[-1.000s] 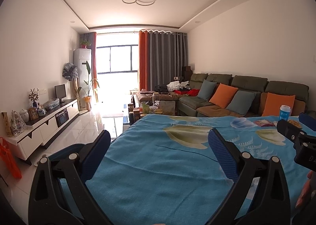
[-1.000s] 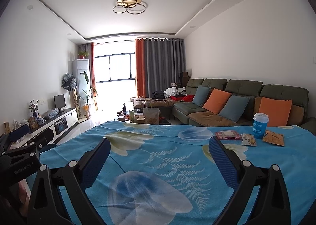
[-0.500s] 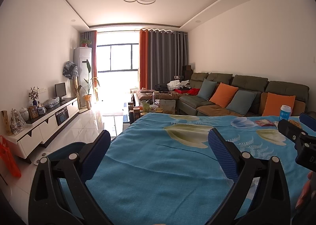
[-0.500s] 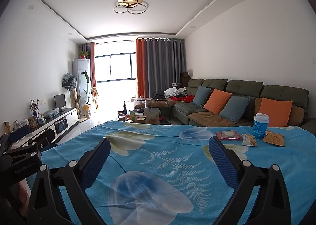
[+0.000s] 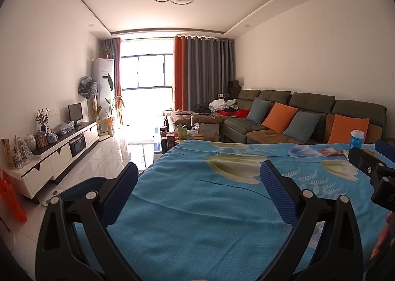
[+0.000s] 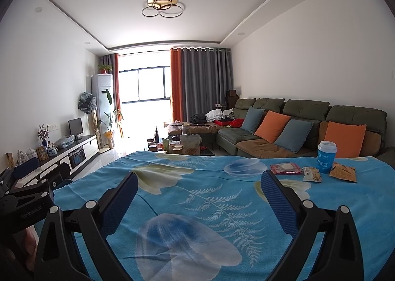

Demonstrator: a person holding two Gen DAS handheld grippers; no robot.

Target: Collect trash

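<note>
Well beyond right tool [image 6: 198, 188]: wrappers [image 6: 312, 174].

- A table covered by a turquoise cloth [image 6: 212, 182] printed with pale tulips and white fern fronds fills the lower half of both views.
- At its far right end stands an upright blue paper cup with a white lid [image 6: 326, 157].
- Just right of the cup lies an orange-brown snack packet [image 6: 343, 174], flat on the cloth.
- Just left of the cup lies a small white-and-yellow wrapper [image 6: 312, 173].
- Further left, near the wrapper, lies a red packet with a pale round picture [image 6: 286, 168].
- The cloth shows a few shallow creases [image 5: 232, 183] near the left side.
</note>
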